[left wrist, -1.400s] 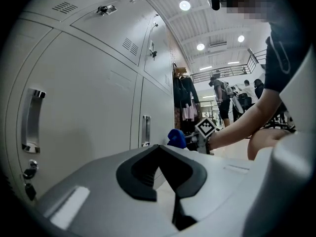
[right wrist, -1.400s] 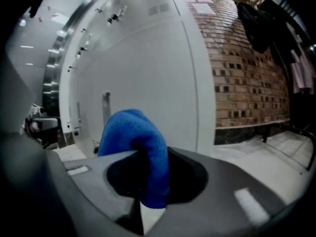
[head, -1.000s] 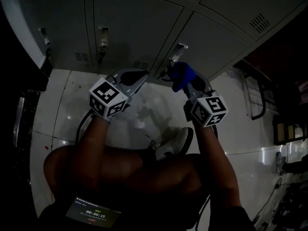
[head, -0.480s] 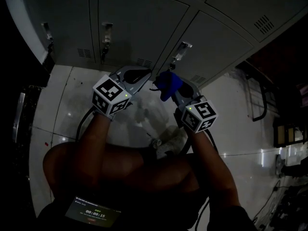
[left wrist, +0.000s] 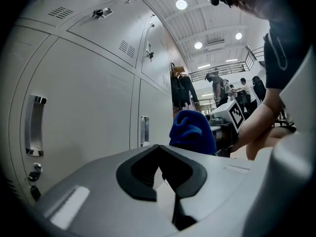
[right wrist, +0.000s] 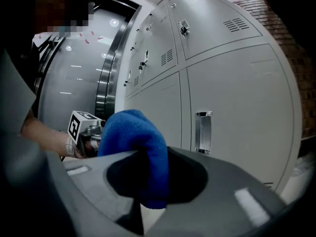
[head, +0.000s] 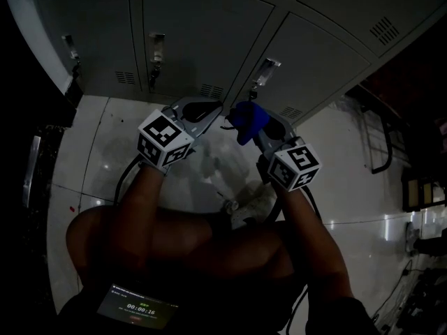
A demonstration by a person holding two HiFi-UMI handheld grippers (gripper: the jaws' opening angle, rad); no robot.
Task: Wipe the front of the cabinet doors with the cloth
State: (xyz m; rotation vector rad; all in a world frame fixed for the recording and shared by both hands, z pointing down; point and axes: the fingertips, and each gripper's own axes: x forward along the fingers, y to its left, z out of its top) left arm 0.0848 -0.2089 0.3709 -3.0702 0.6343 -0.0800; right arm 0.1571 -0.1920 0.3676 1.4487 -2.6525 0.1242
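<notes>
The right gripper (right wrist: 153, 181) has its fingers (right wrist: 237, 196) clamped on the blue cloth (right wrist: 133, 137), which bunches upward out of the grip as a rounded wad. The left gripper (left wrist: 165, 174) has its fingers (left wrist: 98, 196) brought together with nothing between them and hangs just beside the cloth, low in front of the cabinet doors (head: 195, 40). In the head view the cloth sits near the bottom of the lower row, close to the seam beside a recessed handle (head: 265, 72) and above the glossy floor (head: 91, 159). Contact between cloth and door cannot be confirmed, and in the right gripper view the panel appears to stand a little beyond the wad. To perform the wipe well, present the padded top of the cloth to the panel, not the hard finger tips, so that only fabric meets the paint. Apply light, even pressure and work in overlapping straight passes, one door at a time. Steer around the handle, lock and vent slots, where the cloth is likely to snag. Keep the grip firm, as drag on the panel may pull the wad loose. Keep the left gripper clear of the wiping path.
</notes>
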